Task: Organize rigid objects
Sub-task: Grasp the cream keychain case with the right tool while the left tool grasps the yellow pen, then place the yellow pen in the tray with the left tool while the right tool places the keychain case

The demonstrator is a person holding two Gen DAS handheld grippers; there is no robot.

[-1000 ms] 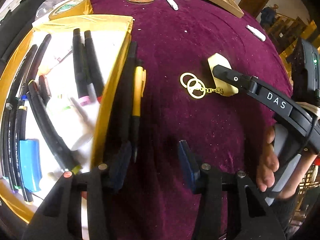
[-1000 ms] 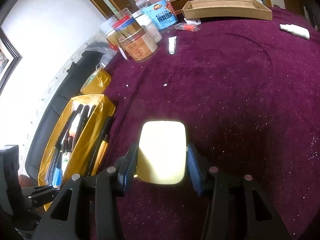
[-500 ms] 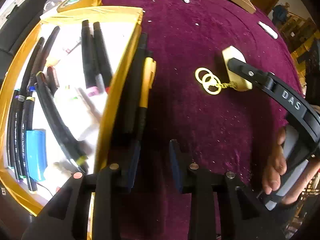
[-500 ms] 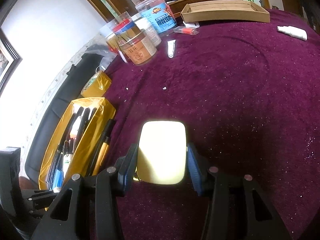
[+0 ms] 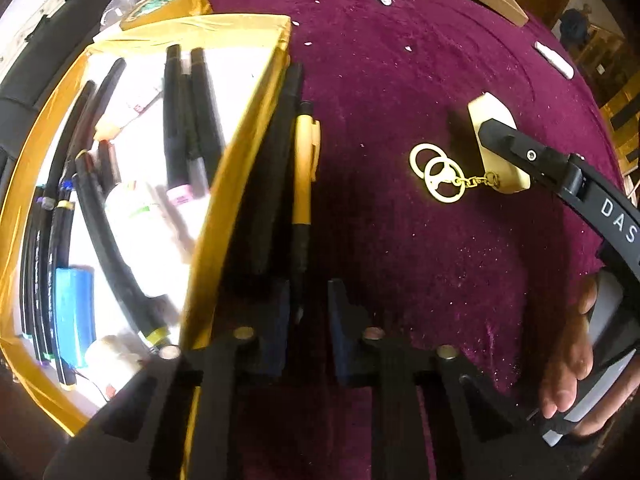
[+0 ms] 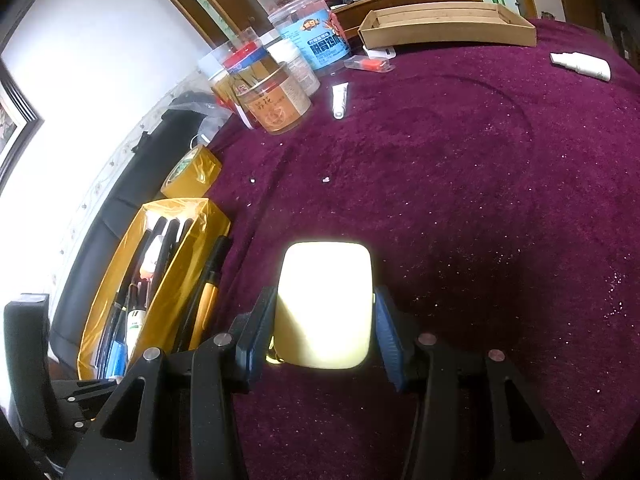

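A yellow pen (image 5: pixel 304 184) with a black grip lies on the purple cloth beside a black pen (image 5: pixel 276 168), just outside the gold tray (image 5: pixel 240 148). My left gripper (image 5: pixel 308 300) points down over the pen's lower end and its jaws are closing. The pen tip sits between them against the left pad, with a gap to the right pad. My right gripper (image 6: pixel 324 296) is shut on a cream block (image 6: pixel 326 304). A chain and gold key rings (image 5: pixel 436 170) trail from that block on the cloth.
The gold tray holds several black pens, a blue item and a white bottle. At the back stand jars (image 6: pixel 276 100), a tape roll (image 6: pixel 192 172), a cardboard tray (image 6: pixel 448 26) and white tubes (image 6: pixel 580 64). A hand (image 5: pixel 568 360) grips the right gripper's handle.
The left gripper's jaws have narrowed a lot and now flank the yellow pen's tip, and the view has tilted further down. The right gripper and its cream block have not moved.
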